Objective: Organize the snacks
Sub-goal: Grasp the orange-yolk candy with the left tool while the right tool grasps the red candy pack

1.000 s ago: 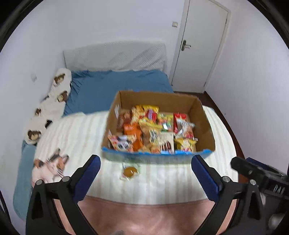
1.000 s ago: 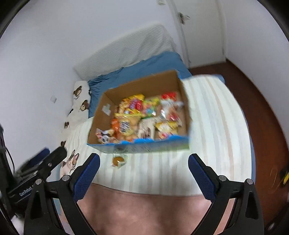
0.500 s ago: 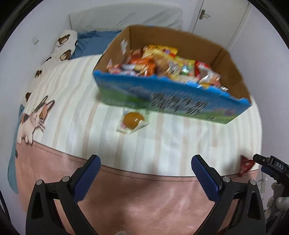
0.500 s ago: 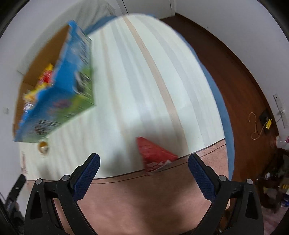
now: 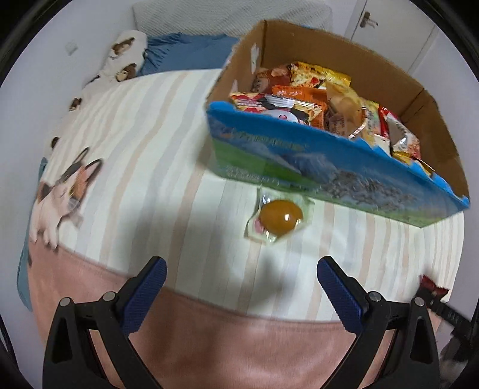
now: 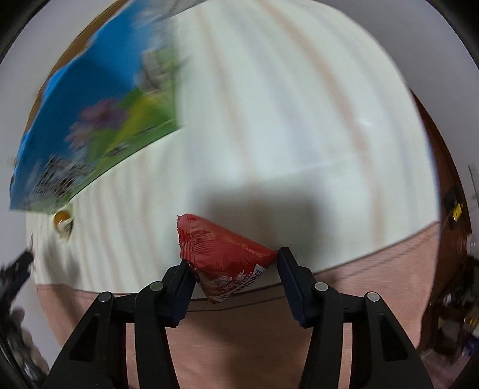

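Right gripper [image 6: 233, 263] closing around red snack packet [image 6: 221, 251], pads seemingly touching.

White walls [image 5: 89, 27]; white door [image 5: 389, 33]; striped bed [image 5: 149, 134]; wooden floor [image 6: 434, 143]

Striped bedspread [image 5: 143, 155], white door [image 5: 389, 33]

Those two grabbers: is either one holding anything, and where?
The right gripper is closing on the red foil snack packet across its lower corner. The left gripper holds nothing.
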`<state>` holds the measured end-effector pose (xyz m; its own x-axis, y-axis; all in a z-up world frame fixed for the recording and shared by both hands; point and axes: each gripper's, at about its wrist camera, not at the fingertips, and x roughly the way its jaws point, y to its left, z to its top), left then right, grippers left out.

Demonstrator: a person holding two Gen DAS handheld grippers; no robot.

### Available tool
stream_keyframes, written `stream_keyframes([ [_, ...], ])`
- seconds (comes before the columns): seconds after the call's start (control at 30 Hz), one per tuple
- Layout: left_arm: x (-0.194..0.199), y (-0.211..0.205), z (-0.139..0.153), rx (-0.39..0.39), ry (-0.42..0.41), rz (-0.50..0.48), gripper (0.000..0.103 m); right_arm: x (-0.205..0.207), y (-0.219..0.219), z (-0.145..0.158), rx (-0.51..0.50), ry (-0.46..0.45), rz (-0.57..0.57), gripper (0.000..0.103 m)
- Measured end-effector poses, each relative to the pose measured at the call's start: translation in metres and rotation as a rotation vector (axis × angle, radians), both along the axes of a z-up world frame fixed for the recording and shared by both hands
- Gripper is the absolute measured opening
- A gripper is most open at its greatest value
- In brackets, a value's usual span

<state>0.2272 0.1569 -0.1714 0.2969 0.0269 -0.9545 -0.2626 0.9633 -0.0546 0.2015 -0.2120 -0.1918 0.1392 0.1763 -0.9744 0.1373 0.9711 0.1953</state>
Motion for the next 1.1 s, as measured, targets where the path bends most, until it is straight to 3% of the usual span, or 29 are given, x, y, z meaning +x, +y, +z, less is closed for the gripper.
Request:
stream_keyframes([
  [0.3, 0.072, -0.012, -0.063, -0.164, 0.174, -0.084, 0.101, 0.012, 0.044, -0.001, -0.021, 0.005, 0.086, 0.056],
  [0.43, 0.076, -0.013, -0.068, -0.136, 0.148, -0.07, 0.062, 0.013, 0.049, -0.005, -0.026, 0.022, 0.09, 0.056],
  [0.47, 0.074, -0.013, -0.067, -0.14, 0.144, -0.072, 0.062, 0.015, 0.049, -0.005, -0.025, 0.025, 0.091, 0.056],
  [0.6, 0.053, -0.012, -0.062, -0.17, 0.15, -0.069, 0.059, 0.017, 0.052, -0.006, -0.017, 0.04, 0.097, 0.056],
  [0.97, -0.079, -0.046, -0.064, -0.171, 0.232, -0.138, 0.059, -0.036, 0.077, -0.016, 0.027, 0.12, 0.216, 0.056],
  [1.1, -0.098, -0.053, -0.073, -0.169, 0.244, -0.134, 0.059, -0.055, 0.094, -0.02, 0.035, 0.139, 0.262, 0.056],
])
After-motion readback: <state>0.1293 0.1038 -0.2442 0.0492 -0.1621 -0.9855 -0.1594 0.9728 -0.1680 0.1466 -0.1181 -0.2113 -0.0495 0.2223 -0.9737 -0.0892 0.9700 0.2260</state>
